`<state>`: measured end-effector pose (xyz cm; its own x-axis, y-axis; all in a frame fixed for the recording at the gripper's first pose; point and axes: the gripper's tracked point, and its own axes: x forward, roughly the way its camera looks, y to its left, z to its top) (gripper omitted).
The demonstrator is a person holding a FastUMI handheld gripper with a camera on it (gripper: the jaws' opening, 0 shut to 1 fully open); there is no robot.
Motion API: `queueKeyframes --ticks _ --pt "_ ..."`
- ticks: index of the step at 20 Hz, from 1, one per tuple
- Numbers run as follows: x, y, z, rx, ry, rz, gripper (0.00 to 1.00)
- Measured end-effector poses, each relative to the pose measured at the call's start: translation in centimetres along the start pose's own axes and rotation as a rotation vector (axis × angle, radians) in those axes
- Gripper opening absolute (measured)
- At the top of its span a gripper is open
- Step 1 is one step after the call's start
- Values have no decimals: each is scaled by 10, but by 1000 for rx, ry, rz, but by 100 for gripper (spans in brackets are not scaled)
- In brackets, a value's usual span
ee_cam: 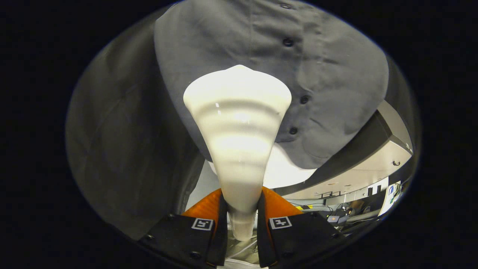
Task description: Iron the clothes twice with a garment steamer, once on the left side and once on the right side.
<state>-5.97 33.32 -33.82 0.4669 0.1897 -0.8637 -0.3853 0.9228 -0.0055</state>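
While the gripper [242,220] is clenched on the narrow neck of the white garment steamer [239,127], both fingers press it | steamer head lies against the grey buttoned shirt [328,71], left of the button row | open room past the shirt's lower right hem | square markers on fingers, no readable writing

The gripper [241,220] sits at the bottom centre of the frame, its jaws drawn in close — one on each side of the garment steamer's [238,138] narrow neck, both pressing against it. The jaws point up the frame.
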Motion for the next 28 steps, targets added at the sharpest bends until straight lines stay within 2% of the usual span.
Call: queueKeyframes --ticks 21,28 --pt "-171 -164 149 200 -417 -109 41" --pt "-225 -226 170 249 -518 -171 40"
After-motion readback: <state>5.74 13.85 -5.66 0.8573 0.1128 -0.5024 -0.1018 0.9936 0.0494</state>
